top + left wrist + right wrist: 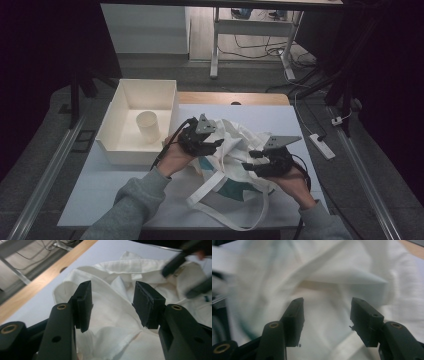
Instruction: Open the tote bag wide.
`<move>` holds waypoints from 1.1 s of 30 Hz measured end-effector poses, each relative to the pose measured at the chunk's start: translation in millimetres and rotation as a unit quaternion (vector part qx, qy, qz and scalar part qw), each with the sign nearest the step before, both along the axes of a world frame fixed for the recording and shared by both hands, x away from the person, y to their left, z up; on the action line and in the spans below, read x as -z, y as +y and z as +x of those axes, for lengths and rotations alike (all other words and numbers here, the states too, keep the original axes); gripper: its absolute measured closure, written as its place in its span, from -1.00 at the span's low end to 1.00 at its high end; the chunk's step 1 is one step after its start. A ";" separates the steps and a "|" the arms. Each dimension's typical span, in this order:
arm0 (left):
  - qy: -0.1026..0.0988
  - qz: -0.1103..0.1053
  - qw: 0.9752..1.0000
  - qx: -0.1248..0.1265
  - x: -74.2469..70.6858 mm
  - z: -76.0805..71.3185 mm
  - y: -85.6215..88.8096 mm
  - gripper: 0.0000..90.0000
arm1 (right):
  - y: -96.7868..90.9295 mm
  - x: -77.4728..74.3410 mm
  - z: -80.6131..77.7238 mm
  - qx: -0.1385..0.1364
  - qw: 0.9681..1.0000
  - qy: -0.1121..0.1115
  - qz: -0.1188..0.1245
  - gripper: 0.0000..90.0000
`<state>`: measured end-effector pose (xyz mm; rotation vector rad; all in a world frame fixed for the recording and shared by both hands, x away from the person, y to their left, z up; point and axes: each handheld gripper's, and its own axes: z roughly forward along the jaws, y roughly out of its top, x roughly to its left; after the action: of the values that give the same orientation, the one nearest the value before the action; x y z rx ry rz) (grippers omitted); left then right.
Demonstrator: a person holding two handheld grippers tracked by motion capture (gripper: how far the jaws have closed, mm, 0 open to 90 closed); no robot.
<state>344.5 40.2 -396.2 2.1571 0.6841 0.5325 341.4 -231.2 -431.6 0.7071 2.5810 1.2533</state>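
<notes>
The white cloth bag [235, 155] lies crumpled on the right half of the white table [100, 185], between your two hands, with its long straps [220, 212] trailing toward the near edge. A teal print [231, 189] shows on its lower side, but it is folded under and nothing in it can be read.

Your left gripper [214, 145] sits at the bag's left side, leaning in over the cloth. In the left gripper view its jaws stand parted, with a rumpled fold of the bag [112, 322] seen in the gap between them; the pads do not press on it there. Whether the tips brush the cloth below cannot be told.

Your right gripper [252, 167] is over the bag's right side. In the right gripper view its jaws are spread wide over a soft ridge of the fabric [332, 277], and nothing is pinched between them. That view is blurred at its left, so the dark shapes at its edge stay unclear. The left gripper view catches your right gripper [185, 272] as a smeared dark form at upper right.

A white open box [116, 150] stands just left of the bag, holding a pale cup [148, 126] upright inside. Your grey sleeves [135, 200] are cut off at the bottom edge.
</notes>
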 end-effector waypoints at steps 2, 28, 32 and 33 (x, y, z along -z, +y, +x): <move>0.007 0.003 1.000 0.010 0.3 0.7 -2.9 0.11 | 1.7 -2.2 -12.0 -0.015 1.000 0.002 0.004 -0.02; 0.093 0.107 0.989 0.028 29.6 42.0 -49.0 -0.11 | 39.7 26.5 -60.2 -0.080 0.996 0.014 -0.038 0.03; 0.107 0.113 0.987 0.032 41.4 46.3 -53.6 -0.21 | 41.8 30.0 -59.9 -0.082 0.996 0.017 -0.040 0.06; 0.109 0.115 0.987 0.032 43.6 47.1 -54.0 -0.22 | 42.0 31.0 -60.0 -0.081 0.996 0.018 -0.040 0.06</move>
<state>391.6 -13.7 -439.8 2.4712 0.6960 0.3583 281.4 -189.2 -462.6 0.5182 2.7482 1.1820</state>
